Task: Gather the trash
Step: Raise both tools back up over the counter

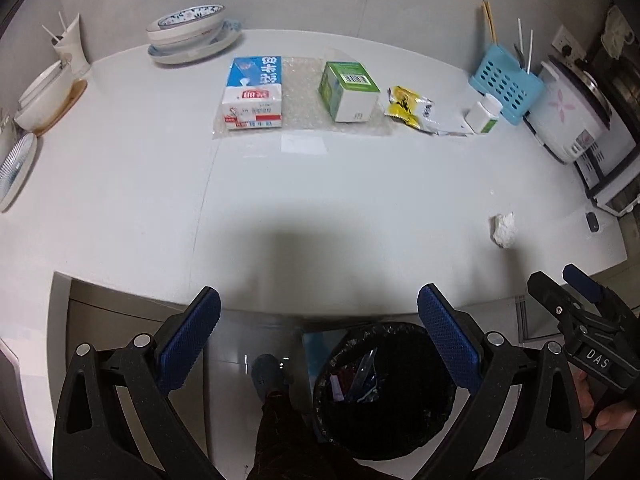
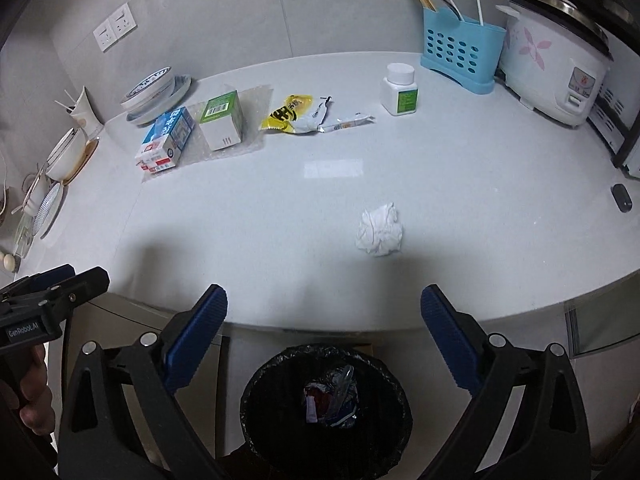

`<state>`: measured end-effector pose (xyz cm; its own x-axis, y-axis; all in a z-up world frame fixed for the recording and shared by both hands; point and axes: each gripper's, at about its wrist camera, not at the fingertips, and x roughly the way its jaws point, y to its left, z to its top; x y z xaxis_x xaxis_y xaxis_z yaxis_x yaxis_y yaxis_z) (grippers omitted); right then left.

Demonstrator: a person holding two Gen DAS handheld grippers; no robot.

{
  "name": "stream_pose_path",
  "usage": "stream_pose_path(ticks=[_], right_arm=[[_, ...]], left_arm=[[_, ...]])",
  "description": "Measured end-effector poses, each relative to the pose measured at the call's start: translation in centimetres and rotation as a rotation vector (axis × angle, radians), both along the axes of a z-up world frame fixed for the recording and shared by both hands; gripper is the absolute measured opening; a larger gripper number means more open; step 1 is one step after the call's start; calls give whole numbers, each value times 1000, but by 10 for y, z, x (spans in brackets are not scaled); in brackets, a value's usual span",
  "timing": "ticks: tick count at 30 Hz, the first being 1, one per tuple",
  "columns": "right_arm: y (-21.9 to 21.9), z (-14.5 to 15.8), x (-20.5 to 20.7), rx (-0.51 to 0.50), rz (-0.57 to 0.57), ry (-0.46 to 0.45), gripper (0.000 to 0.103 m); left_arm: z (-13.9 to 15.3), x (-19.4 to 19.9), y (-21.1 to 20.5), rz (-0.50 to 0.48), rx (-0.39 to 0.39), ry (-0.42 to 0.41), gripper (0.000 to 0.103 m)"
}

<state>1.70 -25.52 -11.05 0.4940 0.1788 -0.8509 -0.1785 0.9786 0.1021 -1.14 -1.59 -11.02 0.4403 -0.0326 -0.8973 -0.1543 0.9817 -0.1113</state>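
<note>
A crumpled white tissue [image 2: 379, 230] lies on the white counter [image 2: 280, 200], nearest the front edge; it also shows in the left wrist view [image 1: 504, 230]. Further back lie a blue milk carton [image 1: 254, 94], a green-and-white box [image 1: 349, 90] on bubble wrap, a yellow snack wrapper [image 1: 408, 106] and a white pill bottle [image 1: 484, 114]. A black-lined trash bin [image 2: 326, 404] with some trash inside stands on the floor below the counter edge. My left gripper [image 1: 320, 328] is open and empty above the bin. My right gripper [image 2: 324, 320] is open and empty above the bin.
Stacked bowls and plates [image 1: 192, 34] stand at the back left, more dishes [image 1: 44, 96] at the left edge. A blue utensil holder [image 2: 460, 48] and a rice cooker [image 2: 552, 68] stand at the back right. A small dark object [image 2: 621, 197] lies at the right.
</note>
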Motion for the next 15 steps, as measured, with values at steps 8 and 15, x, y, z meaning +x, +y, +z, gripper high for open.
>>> stream_pose_path(ticks=[8, 15], right_arm=[[19, 13, 46, -7, 1, -5, 93], [36, 26, 88, -16, -7, -12, 93]], left_arm=[[14, 43, 23, 15, 14, -13, 97], [22, 81, 47, 17, 25, -17, 97]])
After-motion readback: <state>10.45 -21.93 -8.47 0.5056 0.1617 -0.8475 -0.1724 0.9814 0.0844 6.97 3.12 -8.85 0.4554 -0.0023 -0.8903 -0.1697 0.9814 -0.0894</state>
